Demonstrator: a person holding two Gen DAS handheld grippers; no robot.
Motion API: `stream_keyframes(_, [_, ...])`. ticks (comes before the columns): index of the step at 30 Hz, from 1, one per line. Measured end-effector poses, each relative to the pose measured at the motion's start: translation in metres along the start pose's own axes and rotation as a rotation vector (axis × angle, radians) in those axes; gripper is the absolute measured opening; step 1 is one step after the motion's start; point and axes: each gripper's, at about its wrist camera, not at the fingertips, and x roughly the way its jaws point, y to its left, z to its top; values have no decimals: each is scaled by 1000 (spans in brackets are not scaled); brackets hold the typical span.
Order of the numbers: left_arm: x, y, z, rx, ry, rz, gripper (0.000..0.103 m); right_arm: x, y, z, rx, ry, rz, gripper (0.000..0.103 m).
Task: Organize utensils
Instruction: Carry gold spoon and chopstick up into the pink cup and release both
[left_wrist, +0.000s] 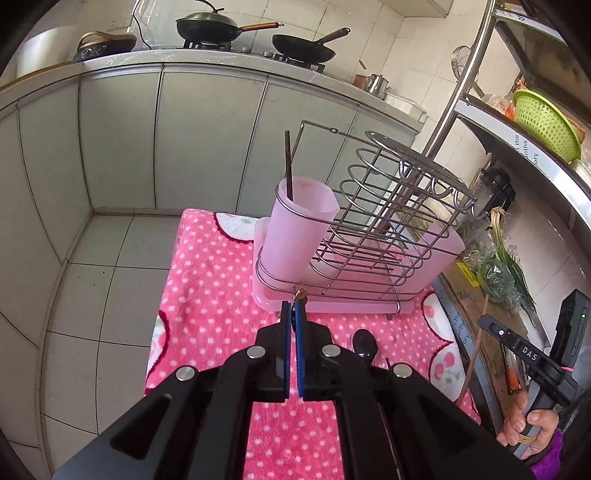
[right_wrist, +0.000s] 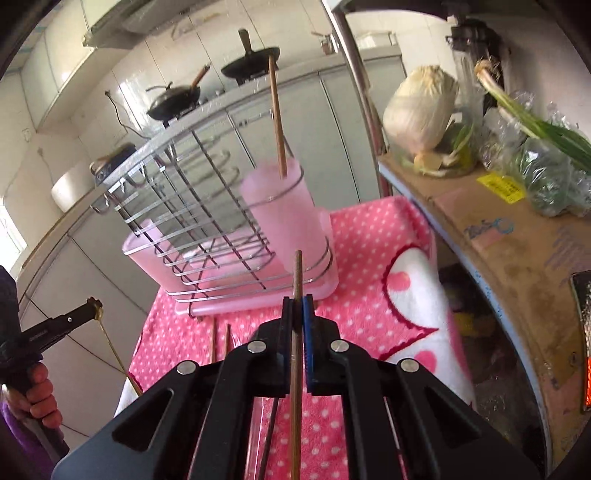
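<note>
Fingers of the right gripper (right_wrist: 297, 306) are pinching a brown chopstick (right_wrist: 296, 332) that stands nearly upright between them, its tip rising just above the pads, near the front of the wire utensil rack (right_wrist: 207, 221). Fingers of the left gripper (left_wrist: 294, 314) are pressed onto a thin brass-coloured utensil (right_wrist: 114, 350); only its small end (left_wrist: 301, 294) peeks past the pads in the left wrist view, while the right wrist view shows its slender stem hanging down. The rack sits in a pink tray on a pink polka-dot cloth (left_wrist: 207, 280) covering the surface. A pink cup (left_wrist: 299, 229) at the rack's end holds one upright chopstick (left_wrist: 288, 166). Two more chopsticks (right_wrist: 219, 343) and a dark spoon (left_wrist: 365, 345) lie on the cloth nearby.
</note>
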Motion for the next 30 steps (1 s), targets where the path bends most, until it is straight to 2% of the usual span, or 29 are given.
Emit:
stream_keyframes(12, [-23,-10,10,27,-85,48,1,-42,5,16,-46,-144,3,5])
stream_keyframes(19, [-24,-12,20,37,-105,88,1,-37,3,22,-48,-153,6,5])
stream_keyframes(24, [-44,-17,48,46,-193,101,1,-56,14,49,-83,-246,25,5])
stream_keyframes(30, [-71,-26,92,67,-315,134,1,-82,31,100,-119,-394,61,5])
